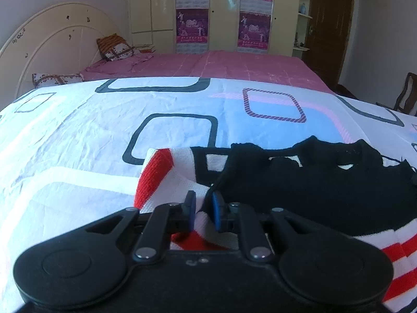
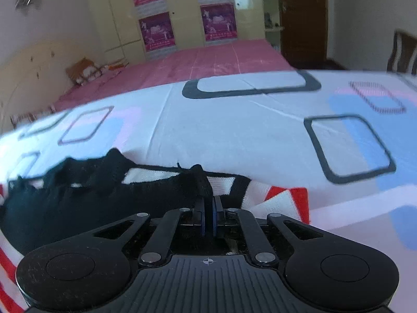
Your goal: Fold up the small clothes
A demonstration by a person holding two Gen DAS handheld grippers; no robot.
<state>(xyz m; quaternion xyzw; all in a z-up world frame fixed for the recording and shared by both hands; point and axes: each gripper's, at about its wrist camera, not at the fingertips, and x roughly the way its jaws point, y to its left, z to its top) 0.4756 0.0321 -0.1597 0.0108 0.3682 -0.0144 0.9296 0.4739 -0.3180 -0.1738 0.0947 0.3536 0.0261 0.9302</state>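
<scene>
A small knitted sweater, black with red and white stripes, lies on the patterned sheet. In the left wrist view my left gripper is shut on the sweater's left side, a fold of white and red knit pinched between its blue pads. In the right wrist view the same sweater spreads to the left. My right gripper is shut on its black knit edge, which bunches up just above the closed pads.
The white sheet with dark and pink squares covers the near part of a bed; pink bedding lies beyond. Pillows sit by the cream headboard. A wardrobe with posters, a brown door and a wooden chair stand farther off.
</scene>
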